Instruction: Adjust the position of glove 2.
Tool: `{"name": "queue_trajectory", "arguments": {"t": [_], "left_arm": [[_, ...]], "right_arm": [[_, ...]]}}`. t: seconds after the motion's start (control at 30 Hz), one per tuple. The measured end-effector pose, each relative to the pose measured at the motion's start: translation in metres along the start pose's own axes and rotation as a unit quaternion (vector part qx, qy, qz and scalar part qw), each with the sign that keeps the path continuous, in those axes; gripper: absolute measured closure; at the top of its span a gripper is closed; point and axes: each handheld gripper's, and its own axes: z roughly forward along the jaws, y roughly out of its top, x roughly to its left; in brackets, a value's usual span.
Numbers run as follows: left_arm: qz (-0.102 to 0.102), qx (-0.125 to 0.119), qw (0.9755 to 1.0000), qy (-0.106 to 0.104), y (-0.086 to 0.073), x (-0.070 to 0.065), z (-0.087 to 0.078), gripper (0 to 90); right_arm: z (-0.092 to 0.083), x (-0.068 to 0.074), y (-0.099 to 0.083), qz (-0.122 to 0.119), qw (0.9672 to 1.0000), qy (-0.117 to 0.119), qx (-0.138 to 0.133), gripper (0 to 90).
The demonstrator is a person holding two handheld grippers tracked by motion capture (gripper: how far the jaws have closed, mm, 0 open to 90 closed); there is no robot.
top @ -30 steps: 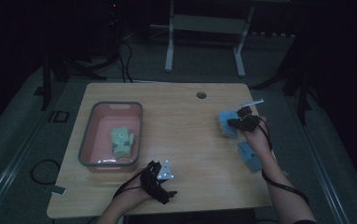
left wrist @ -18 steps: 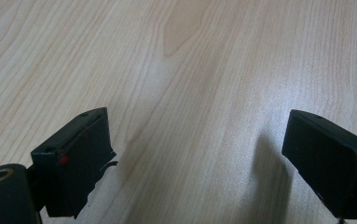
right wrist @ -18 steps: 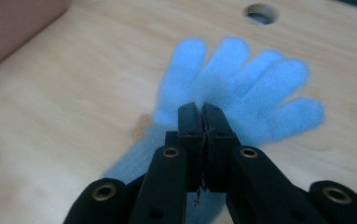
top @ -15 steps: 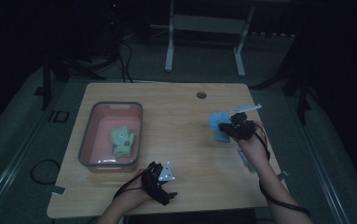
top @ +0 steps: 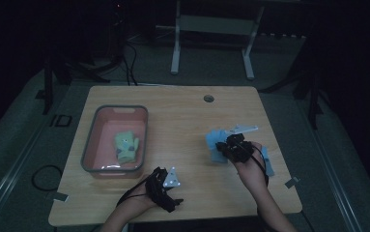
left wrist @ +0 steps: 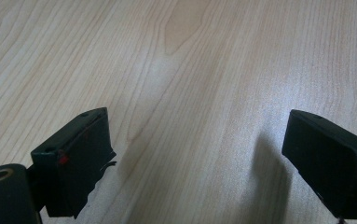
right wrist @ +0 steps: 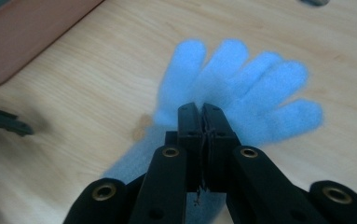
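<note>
While the left gripper (top: 165, 186) rested wide open at six o'clock, the right gripper (right wrist: 200, 114), three o'clock, clamped the blue glove (right wrist: 241, 88).

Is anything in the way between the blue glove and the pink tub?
Nothing visible. Bare table lies between the blue glove, pinched in the right gripper, and the pink tub.
</note>
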Motion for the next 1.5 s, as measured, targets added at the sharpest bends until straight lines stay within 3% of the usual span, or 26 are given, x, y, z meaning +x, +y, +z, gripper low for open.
{"name": "queue_trajectory", "arguments": {"t": [0.07, 0.13, 0.3, 0.77, 0.93, 1.07, 1.33, 1.37, 1.5], "left_arm": [[0.001, 0.001, 1.0, 0.0, 0.0, 0.0, 0.0, 8.5], [0.001, 0.002, 1.0, -0.001, 0.0, 0.0, 0.0, 8.5], [0.001, 0.0, 1.0, 0.0, -0.001, -0.001, 0.0, 8.5], [0.007, 0.008, 0.9999, 0.001, -0.002, -0.001, 0.001, 8.5], [0.009, 0.011, 0.9999, 0.004, -0.002, -0.001, 0.001, 8.5], [0.008, 0.011, 0.9999, 0.003, -0.002, -0.001, 0.001, 8.5], [0.008, 0.011, 0.9999, 0.002, -0.002, -0.001, 0.002, 8.5], [0.009, 0.012, 0.9999, 0.002, -0.003, -0.001, 0.001, 8.5], [0.006, 0.012, 0.9999, 0.0, -0.003, 0.0, 0.002, 8.5]], "right_arm": [[0.002, 0.004, -0.003, 0.003, 1.0, -0.004, -0.002, 87.4], [0.007, 0.008, -0.007, 0.011, 0.9999, 0.006, 0.0, 87.4], [0.026, 0.019, -0.018, -0.007, 0.9998, 0.008, 0.018, 87.4], [0.068, 0.018, -0.037, 0.016, 0.9978, 0.024, 0.06, 86.5], [0.077, 0.018, -0.041, 0.008, 0.9977, 0.03, 0.061, 75.0], [0.077, 0.017, -0.041, -0.007, 0.9979, 0.022, 0.06, 64.5], [0.062, 0.011, -0.041, -0.013, 0.9982, 0.031, 0.049, 63.0], [0.05, 0.006, -0.039, -0.022, 0.9986, 0.03, 0.038, 63.1], [0.032, -0.008, -0.039, -0.033, 0.9989, 0.032, 0.011, 63.7]]}}
